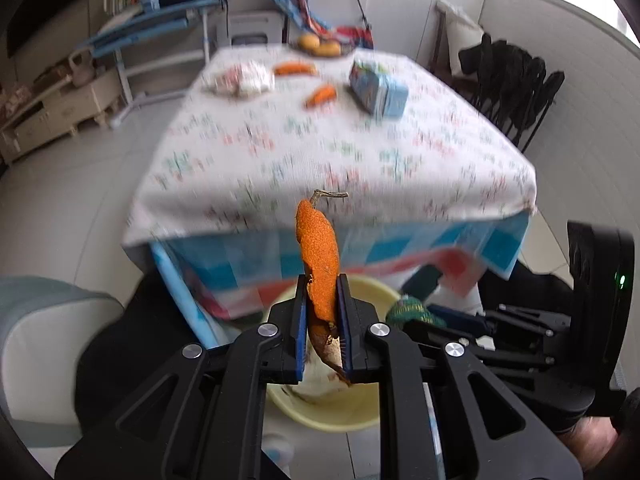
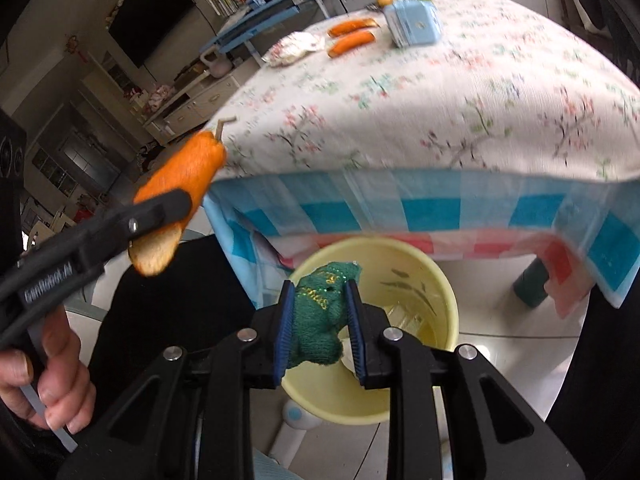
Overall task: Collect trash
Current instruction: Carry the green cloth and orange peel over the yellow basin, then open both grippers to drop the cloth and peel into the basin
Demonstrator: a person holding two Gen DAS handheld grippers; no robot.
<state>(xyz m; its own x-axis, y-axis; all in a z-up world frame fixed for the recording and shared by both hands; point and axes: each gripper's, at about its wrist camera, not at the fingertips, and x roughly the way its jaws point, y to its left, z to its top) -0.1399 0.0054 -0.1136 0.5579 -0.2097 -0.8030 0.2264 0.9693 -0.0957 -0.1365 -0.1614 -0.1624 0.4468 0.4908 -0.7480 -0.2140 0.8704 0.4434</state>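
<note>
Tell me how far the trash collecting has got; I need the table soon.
Done: scraps already lie in the yellow bin. In hand: the left gripper holds an orange peel and the right gripper a green cloth, both above the bin. Left: two peels, a wrapper and a carton on the table.

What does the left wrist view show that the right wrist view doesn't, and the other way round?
Only the left wrist view: the black folding chairs beside the table, and the right gripper's body with its green light.

Only the right wrist view: the hand holding the left gripper, the wall TV, and the inside of the yellow bin.

Both: the orange peel clamped in the left jaws, the green knit scrap in the right gripper, the bin, two peels and the blue carton on the table.
</note>
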